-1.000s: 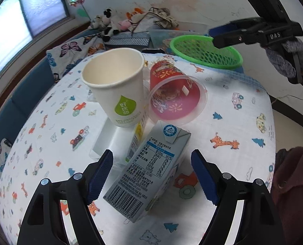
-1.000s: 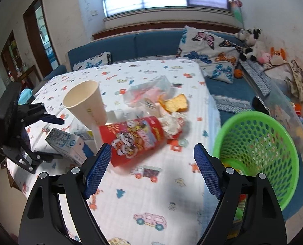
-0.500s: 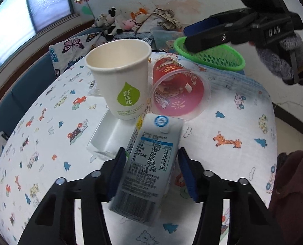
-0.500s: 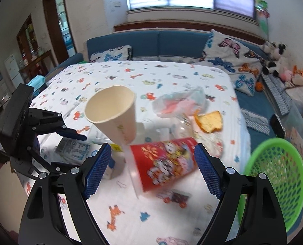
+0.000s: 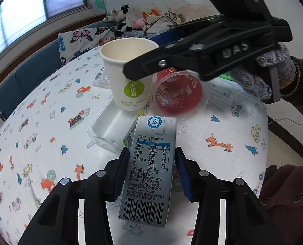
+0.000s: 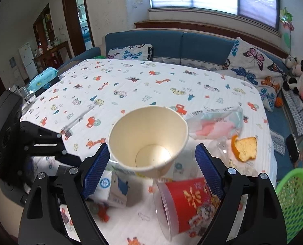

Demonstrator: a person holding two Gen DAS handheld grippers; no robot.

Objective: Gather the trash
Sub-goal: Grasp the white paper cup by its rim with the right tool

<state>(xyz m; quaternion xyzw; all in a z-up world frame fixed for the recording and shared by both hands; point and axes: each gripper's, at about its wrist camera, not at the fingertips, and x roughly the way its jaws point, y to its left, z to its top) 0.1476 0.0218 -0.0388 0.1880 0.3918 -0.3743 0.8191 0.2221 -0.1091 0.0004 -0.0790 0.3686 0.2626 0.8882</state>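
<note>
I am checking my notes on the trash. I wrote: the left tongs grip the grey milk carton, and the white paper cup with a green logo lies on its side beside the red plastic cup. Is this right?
Not quite. In the left wrist view the white paper cup with a green logo stands upright; it is the red plastic cup that lies on its side. The left tongs do grip the grey milk carton.

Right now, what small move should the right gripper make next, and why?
Probably ease down around the white paper cup. The right gripper has its jaws opening, either side of the cup, not touching it. The left gripper already clamps the milk carton.
</note>
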